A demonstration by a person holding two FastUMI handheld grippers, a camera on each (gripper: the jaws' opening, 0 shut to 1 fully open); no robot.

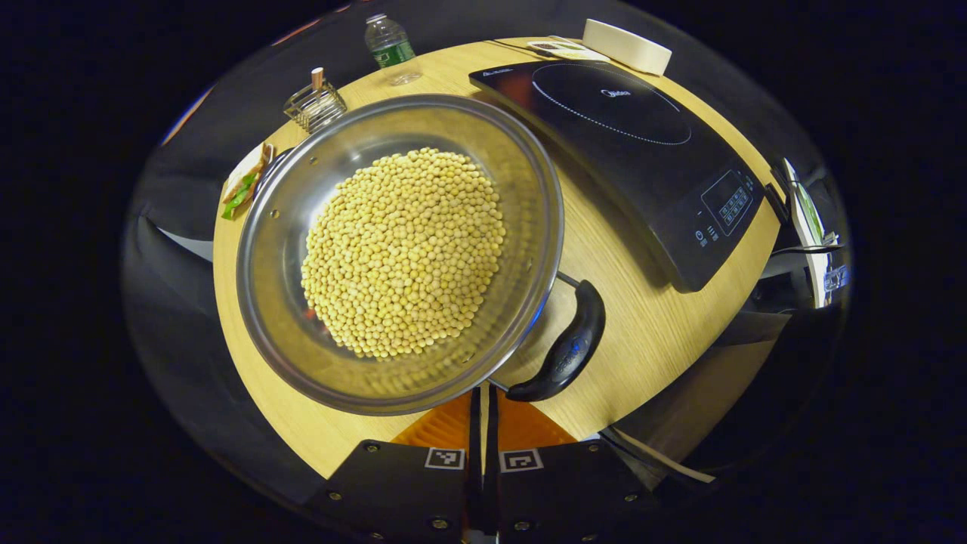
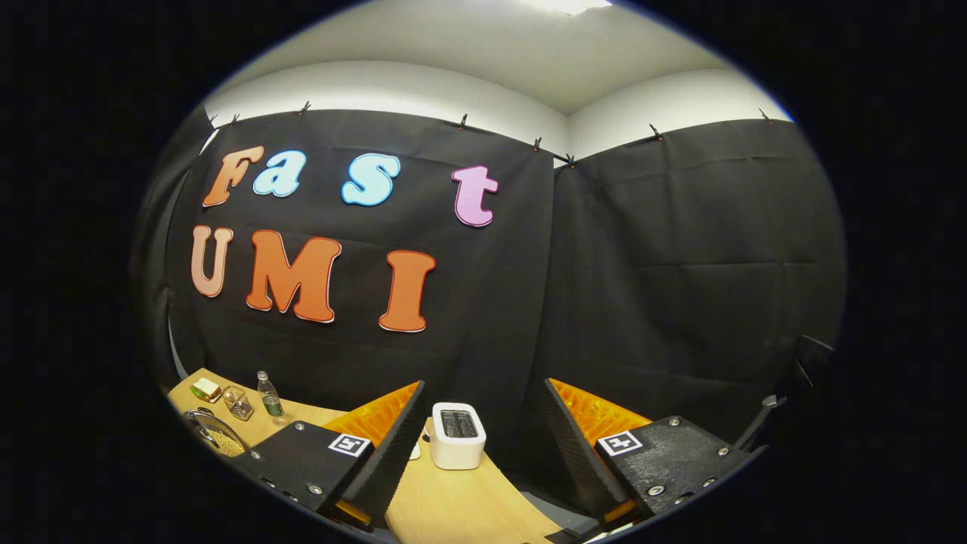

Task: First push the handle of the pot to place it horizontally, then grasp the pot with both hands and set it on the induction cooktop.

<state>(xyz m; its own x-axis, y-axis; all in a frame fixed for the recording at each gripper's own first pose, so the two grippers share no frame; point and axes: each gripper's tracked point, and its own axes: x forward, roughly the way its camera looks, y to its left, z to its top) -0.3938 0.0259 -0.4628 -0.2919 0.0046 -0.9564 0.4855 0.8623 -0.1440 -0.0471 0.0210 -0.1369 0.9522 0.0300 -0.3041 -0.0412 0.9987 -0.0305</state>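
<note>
A steel pot [image 1: 302,227] holding yellow soybeans [image 1: 404,253] stands on the wooden table [image 1: 650,332] in the left gripper view. Its black handle [image 1: 566,347] lies at the pot's lower right, curving along the rim. My left gripper [image 1: 483,394] is shut with nothing between its fingers, its tips right by the handle's near end and the pot's rim. The black induction cooktop [image 1: 627,143] sits to the right of the pot. In the right gripper view my right gripper [image 2: 485,385] is open, raised and facing the booth wall; the pot [image 2: 205,432] appears small at lower left.
Behind the pot stand a water bottle [image 1: 388,41], a wire holder [image 1: 315,106] and snack packets [image 1: 243,185]. A white round object [image 1: 627,45] lies beyond the cooktop. A white toaster [image 2: 456,434] stands on the table ahead of the right gripper.
</note>
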